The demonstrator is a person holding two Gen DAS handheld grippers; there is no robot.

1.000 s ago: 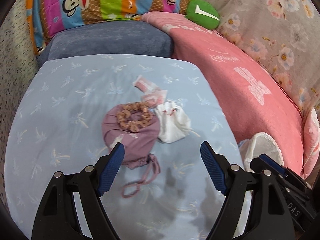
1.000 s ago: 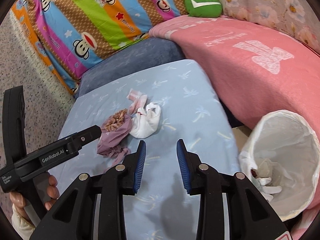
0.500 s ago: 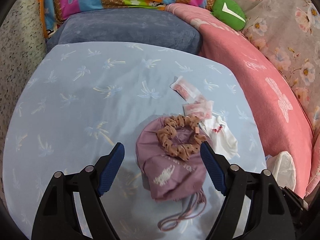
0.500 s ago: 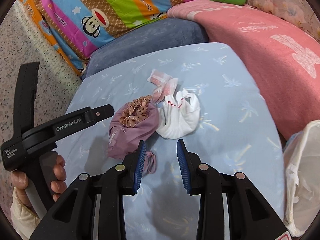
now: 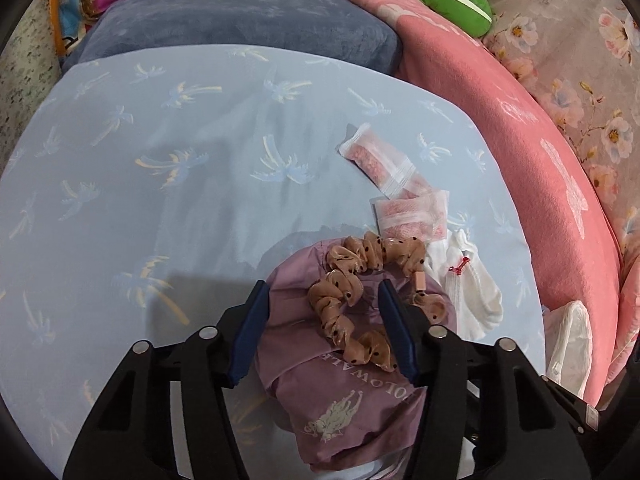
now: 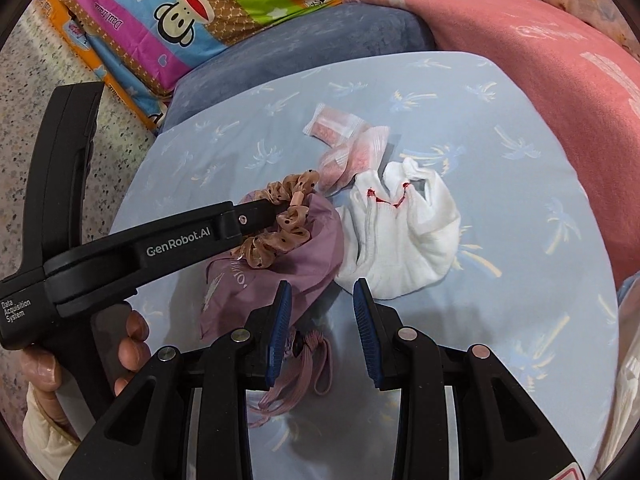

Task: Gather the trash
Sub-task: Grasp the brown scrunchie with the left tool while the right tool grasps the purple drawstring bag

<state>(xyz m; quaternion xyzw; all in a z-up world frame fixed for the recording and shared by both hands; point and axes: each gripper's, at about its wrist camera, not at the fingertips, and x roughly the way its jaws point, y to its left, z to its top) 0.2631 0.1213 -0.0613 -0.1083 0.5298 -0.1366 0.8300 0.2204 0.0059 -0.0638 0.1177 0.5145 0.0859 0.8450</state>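
Observation:
A tan dotted scrunchie [image 5: 340, 264] lies on a purple drawstring pouch [image 5: 344, 400] on the pale blue sheet [image 5: 160, 200]. My left gripper [image 5: 324, 296] is down over them and its jaws are closing. The scrunchie and the pouch's top sit between the pads, which do not visibly press on them. Right of the pouch lie a white sock [image 5: 472, 292] and two small packets of pink grains [image 5: 376, 156]. My right gripper [image 6: 323, 292] stands narrowly open and holds nothing, between the pouch's [image 6: 304, 256] edge and the sock [image 6: 404, 240].
A pink blanket [image 5: 520, 140] rises along the right, with a white bin bag [image 5: 568, 340] at its foot. A grey-blue cushion [image 5: 240, 20] and a striped monkey-print pillow [image 6: 200, 12] lie behind the sheet. A hand [image 6: 132, 344] holds the left tool's handle.
Both grippers came down and closer to the pile. The left jaws narrowed from wide open around the scrunchie. The white bin has slid out of the right wrist view.

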